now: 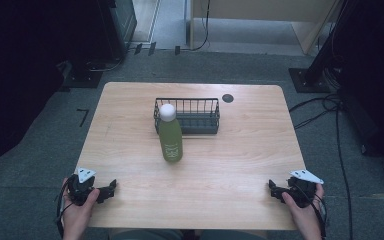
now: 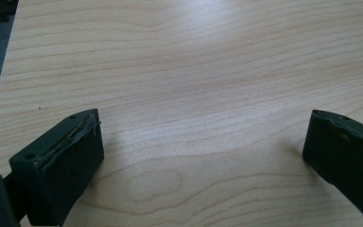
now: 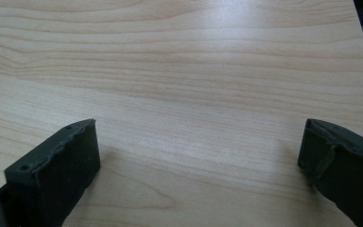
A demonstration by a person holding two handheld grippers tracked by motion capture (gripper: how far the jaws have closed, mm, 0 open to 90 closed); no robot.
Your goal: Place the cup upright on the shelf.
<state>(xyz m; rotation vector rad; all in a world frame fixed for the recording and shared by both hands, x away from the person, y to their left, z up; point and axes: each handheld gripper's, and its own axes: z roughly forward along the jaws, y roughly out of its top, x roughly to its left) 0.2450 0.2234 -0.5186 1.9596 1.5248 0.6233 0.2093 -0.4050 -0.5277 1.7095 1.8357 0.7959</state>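
My high view looks forward and down over the whole worktop [image 1: 220,170] from my side; both tongs views skim close above its bare wood, shared with it.

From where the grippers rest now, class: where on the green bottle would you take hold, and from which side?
Grip the green bottle around its straight body, below the white cap. Come level from the near side or the flanks, since it stands upright and the wire basket sits close behind it. The round cap looks likely to slip.

Left gripper [image 1: 111,187] and right gripper [image 1: 272,187] — each hand-held, low, jaws spread wide, nothing between
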